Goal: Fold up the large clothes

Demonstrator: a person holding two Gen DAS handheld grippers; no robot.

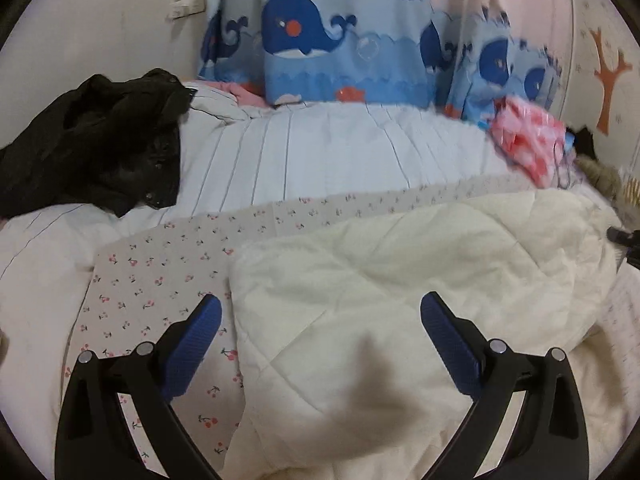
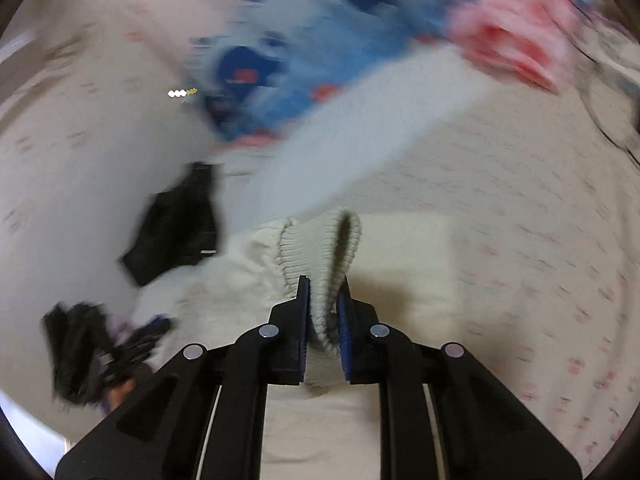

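A cream quilted jacket (image 1: 400,300) lies spread on the bed over a cherry-print sheet (image 1: 160,272). My left gripper (image 1: 320,308) hovers above its near part, jaws wide apart with nothing pinched between them. In the blurred right wrist view my right gripper (image 2: 323,292) is shut on the jacket's ribbed knit cuff (image 2: 320,248), which loops up past the blue pads (image 2: 344,320). The rest of the cream jacket (image 2: 400,248) lies beyond on the sheet. The left gripper (image 2: 104,344) shows as a dark blur at the lower left.
A black garment (image 1: 100,140) is heaped at the back left on a white striped duvet (image 1: 320,148). Blue whale-print curtains (image 1: 340,48) hang behind the bed. A pink checked cloth (image 1: 528,136) lies at the back right.
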